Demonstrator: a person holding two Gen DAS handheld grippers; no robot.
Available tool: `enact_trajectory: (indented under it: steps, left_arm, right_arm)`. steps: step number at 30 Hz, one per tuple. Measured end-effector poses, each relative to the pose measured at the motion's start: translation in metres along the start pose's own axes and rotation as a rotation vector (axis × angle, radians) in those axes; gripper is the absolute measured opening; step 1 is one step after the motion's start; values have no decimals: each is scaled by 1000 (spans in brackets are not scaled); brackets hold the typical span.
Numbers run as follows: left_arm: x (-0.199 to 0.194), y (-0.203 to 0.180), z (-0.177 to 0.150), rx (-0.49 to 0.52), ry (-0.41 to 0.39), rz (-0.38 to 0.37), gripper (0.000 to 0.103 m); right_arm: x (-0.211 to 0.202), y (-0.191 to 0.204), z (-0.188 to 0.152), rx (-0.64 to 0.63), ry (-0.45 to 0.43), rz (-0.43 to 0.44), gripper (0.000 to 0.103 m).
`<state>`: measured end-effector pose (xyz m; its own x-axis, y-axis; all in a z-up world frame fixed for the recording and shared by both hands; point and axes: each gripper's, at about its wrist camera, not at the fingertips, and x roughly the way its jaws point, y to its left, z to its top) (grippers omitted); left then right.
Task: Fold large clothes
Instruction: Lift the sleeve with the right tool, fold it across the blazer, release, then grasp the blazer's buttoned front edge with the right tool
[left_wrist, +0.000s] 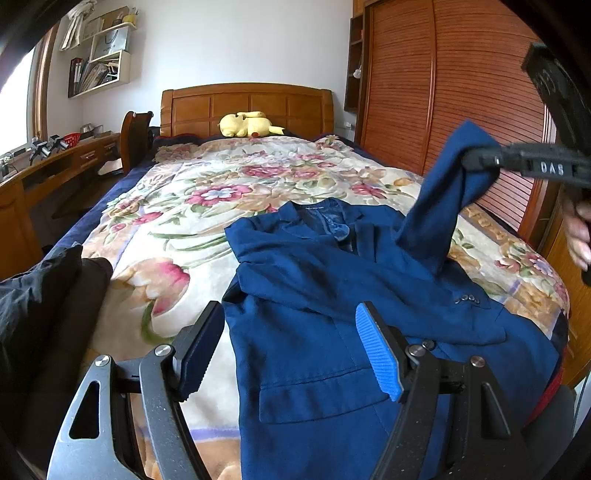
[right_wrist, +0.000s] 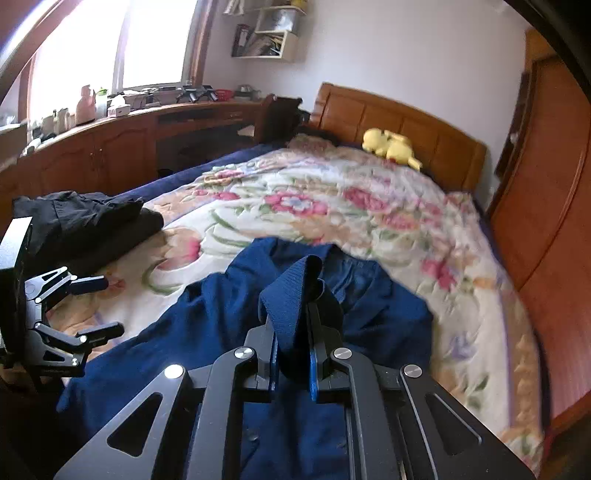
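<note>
A navy blue blazer lies face up on the floral bedspread, collar toward the headboard. My right gripper is shut on the end of the blazer's sleeve and holds it lifted above the jacket. In the right wrist view the sleeve cuff is pinched between the shut jaws of the right gripper, above the blazer. My left gripper is open and empty, hovering over the blazer's lower front near its pocket. It also shows at the left of the right wrist view.
Folded dark clothes lie at the bed's left edge, also in the right wrist view. A yellow plush toy rests by the wooden headboard. A wooden wardrobe stands to the right, a desk to the left.
</note>
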<state>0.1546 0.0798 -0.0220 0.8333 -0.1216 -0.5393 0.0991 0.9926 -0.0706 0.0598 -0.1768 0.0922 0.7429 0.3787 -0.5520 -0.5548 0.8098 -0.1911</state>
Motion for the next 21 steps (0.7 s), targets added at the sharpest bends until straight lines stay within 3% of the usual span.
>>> enact_trajectory:
  steps: [6,13,21]
  left_arm:
    - [0,0,1,-7,0,-9,75]
    - [4,-2,3,-4,8,-8,75]
    - [6,-2,3,1,15,-6,75]
  right_arm:
    - [-1,-11,29,16,19,34,17]
    - [-6,-10,17,54,-12,64,40]
    - [15,-16,-8,66,13,43,43]
